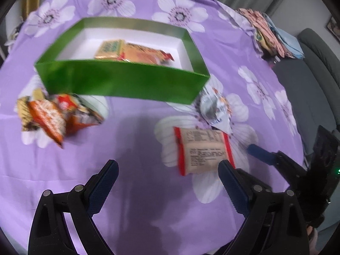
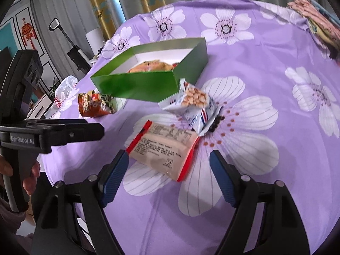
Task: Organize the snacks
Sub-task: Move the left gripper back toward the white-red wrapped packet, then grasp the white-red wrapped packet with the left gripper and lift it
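Note:
A green box (image 1: 119,80) (image 2: 136,87) stands on the purple flowered table with two yellow-orange snack packs (image 1: 131,51) (image 2: 152,66) inside. A beige pack with red ends (image 1: 204,150) (image 2: 163,148) lies face down in front of it. A white-blue cracker pack (image 1: 214,108) (image 2: 195,104) lies beside the box's right corner. Orange-red packs (image 1: 51,114) (image 2: 95,104) lie at the box's left. My left gripper (image 1: 167,170) is open and empty over bare cloth. My right gripper (image 2: 169,161) is open and empty, its fingers on either side of the beige pack's near end.
A pile of pink and blue packets (image 1: 269,31) (image 2: 318,21) lies at the far right table edge. A grey sofa (image 1: 314,80) stands to the right. The left gripper's body (image 2: 42,136) shows at left in the right wrist view; a white bag (image 2: 63,93) hangs beyond the table.

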### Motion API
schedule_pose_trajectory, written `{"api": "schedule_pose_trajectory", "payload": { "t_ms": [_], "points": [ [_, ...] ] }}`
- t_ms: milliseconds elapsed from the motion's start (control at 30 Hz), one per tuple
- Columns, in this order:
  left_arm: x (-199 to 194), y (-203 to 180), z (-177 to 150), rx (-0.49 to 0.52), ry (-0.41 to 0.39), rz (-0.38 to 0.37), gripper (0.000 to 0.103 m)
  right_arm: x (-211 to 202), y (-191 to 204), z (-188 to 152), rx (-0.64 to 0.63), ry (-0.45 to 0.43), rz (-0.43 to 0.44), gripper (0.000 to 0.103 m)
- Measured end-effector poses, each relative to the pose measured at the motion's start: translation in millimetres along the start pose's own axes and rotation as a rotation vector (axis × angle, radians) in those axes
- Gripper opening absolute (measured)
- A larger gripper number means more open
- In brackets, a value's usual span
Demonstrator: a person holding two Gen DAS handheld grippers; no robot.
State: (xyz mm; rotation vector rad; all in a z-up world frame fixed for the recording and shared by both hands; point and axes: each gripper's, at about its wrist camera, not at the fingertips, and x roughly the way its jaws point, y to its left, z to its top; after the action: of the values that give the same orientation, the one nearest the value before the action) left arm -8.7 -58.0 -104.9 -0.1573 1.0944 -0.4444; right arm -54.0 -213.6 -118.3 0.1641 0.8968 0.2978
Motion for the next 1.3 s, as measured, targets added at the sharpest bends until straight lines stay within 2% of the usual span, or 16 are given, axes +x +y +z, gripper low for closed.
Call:
{"api": "schedule_pose_trajectory", "payload": {
  "t_ms": [100,300,533,567,633,700,800,933,1000,1033,1300],
  "points": [
    [6,-3,0,0.009,0.015,-0.012,0.094,6,-1,-4,-0.001,0.016,0.013,0.073],
    [19,-7,0,0.004,0.041,-0.102,0.094,17,-5,-8,0.002,0.042,0.034,0.065],
    [35,-17,5,0.010,0.068,-0.142,0.094,25,-6,-9,-0.011,0.049,0.046,0.059],
    [37,-17,6,0.004,0.065,-0.143,0.092,26,-7,-9,-0.008,0.048,0.050,0.057],
    [39,-17,7,-0.006,0.064,-0.155,0.072,28,-8,-8,-0.009,0.049,0.057,0.056],
    [44,-19,8,-0.002,0.070,-0.151,0.063,30,-7,-8,-0.018,0.049,0.061,0.056],
    [49,-22,7,0.012,0.080,-0.134,0.060,33,-7,-8,-0.021,0.043,0.075,0.056],
    [51,-20,9,0.017,0.084,-0.124,0.043,36,-5,-8,-0.037,0.040,0.076,0.049],
    [51,-19,9,0.022,0.086,-0.122,0.040,36,-5,-8,-0.045,0.034,0.075,0.037],
    [51,-19,10,0.024,0.087,-0.126,0.039,36,-7,-7,-0.024,0.033,0.104,0.033],
    [49,-3,10,-0.047,0.101,-0.237,0.038,38,-8,-5,-0.014,0.035,0.123,0.029]
  ]
}}
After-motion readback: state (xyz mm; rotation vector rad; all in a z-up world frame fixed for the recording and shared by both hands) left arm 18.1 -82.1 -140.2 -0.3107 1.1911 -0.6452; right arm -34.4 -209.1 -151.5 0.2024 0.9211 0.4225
